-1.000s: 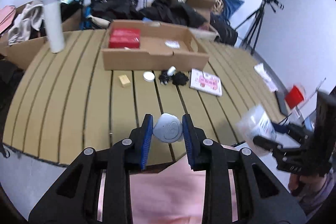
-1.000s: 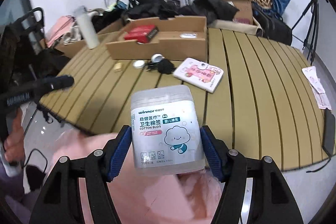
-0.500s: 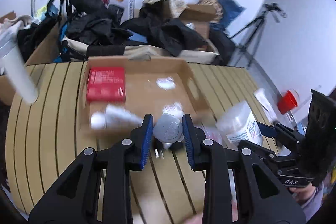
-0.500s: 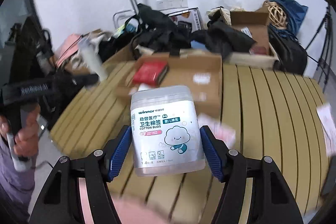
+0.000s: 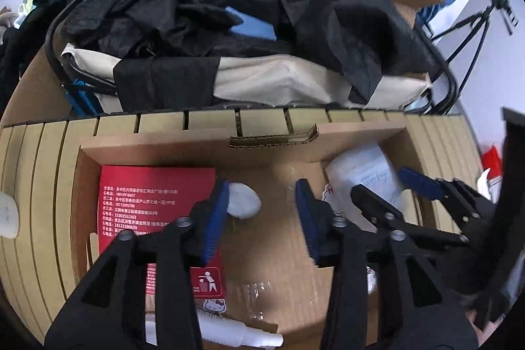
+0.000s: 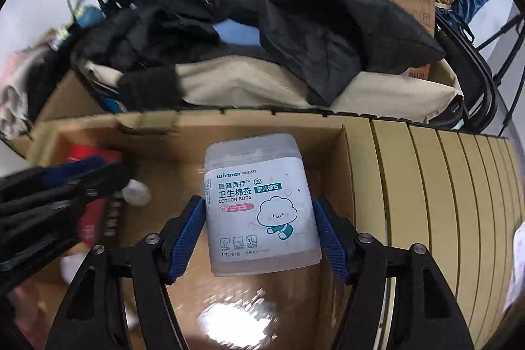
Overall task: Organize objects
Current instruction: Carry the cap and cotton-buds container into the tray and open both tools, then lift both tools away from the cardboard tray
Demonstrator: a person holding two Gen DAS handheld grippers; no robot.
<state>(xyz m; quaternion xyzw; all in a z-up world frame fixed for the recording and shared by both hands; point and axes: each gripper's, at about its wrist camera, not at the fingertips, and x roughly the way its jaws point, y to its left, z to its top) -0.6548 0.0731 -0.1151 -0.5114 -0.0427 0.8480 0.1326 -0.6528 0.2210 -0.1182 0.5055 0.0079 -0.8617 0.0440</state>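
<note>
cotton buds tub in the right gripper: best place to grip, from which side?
Mid-body, across the two side walls, coming at the label face, as the right gripper does on the cotton buds tub. Those walls look flat and parallel; the corners are rounded.

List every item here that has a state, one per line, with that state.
Left tool: opening, grips nothing.
White round case: released, beside the left pad.
Right tool: jaws opening, box between the pads.
Cotton buds box: lid closed, tilted.
Cardboard box: open-topped.
Red packet: lying flat in the cardboard box.
</note>
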